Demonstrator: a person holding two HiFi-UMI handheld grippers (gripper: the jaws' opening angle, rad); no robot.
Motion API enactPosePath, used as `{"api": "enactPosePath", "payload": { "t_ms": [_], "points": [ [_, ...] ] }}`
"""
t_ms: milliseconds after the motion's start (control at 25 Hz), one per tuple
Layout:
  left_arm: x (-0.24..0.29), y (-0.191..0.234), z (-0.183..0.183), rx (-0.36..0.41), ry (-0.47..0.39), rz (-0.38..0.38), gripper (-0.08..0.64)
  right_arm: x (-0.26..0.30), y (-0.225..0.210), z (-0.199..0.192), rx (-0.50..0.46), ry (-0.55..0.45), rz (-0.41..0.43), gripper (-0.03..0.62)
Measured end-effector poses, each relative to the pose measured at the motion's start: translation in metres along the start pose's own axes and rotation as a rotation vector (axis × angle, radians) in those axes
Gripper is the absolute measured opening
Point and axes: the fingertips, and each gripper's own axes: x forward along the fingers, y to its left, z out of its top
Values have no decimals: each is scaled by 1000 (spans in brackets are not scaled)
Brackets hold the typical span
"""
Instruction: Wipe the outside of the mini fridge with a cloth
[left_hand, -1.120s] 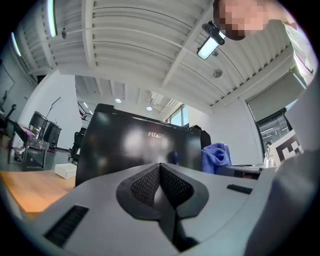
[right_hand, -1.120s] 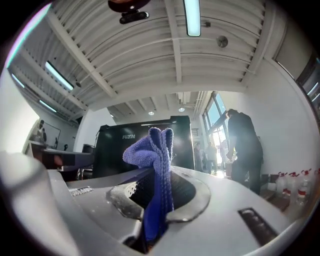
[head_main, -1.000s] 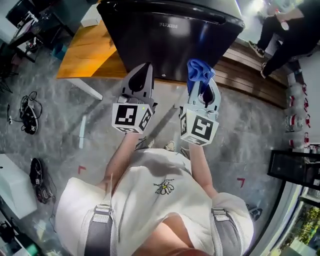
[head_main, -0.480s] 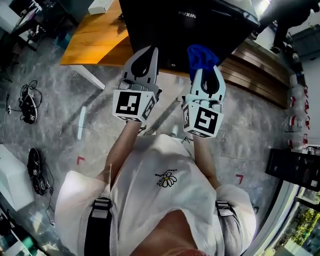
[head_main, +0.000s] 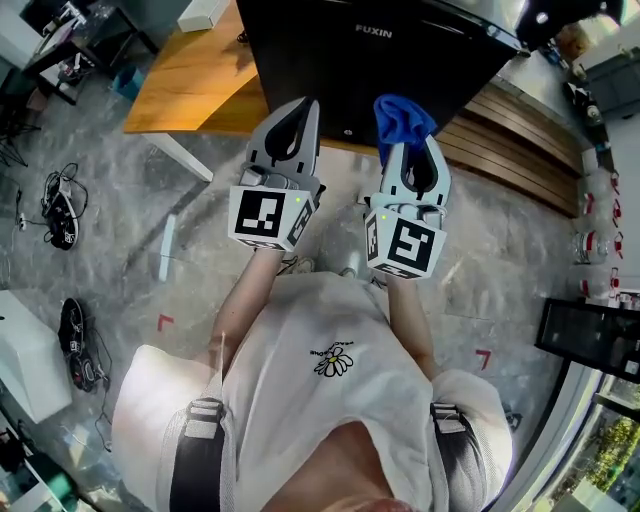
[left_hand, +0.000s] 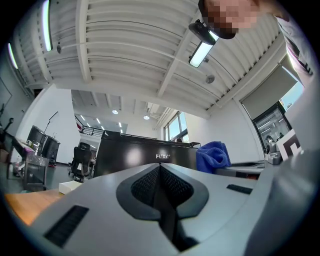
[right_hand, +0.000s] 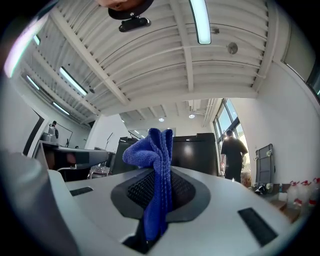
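I see a person standing in front of the mini fridge (head_main: 380, 60) with a claw in each hand. The right claw (head_main: 409, 140) is pinched tight on a blue cloth (head_main: 402, 112). The cloth sticks up out of the tips in a soft bunch. A strip of it runs down between the two jaws.

The left claw (head_main: 298, 108) is just beside the right claw, on its left side. Its jaws are pressed together and nothing is between them. The two claws do not touch each other.

The fridge is black and shiny. It is straight ahead of both claws, past their tips. It has small white letters near the top of its front. The cloth is held up toward the fridge, but I cannot tell if it touches it.

A wooden table top (head_main: 185, 85) shows ahead of the left claw and off to its left. Brown wooden slats (head_main: 520, 130) run off to the right of the right claw. The grey floor (head_main: 120, 260) is down below both claws. Behind the claws is the person's white shirt (head_main: 300, 400) with a little flower on it.

Far past the right claw, to the right of the fridge, another person (right_hand: 232, 152) in dark clothes is standing.
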Motion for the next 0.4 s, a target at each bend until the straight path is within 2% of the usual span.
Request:
{"api": "enactPosePath", "payload": {
  "t_ms": [400],
  "points": [
    [3, 5, -5, -3, -2, -1, 5, 5, -2, -8, 1, 6, -8, 61]
  ]
}}
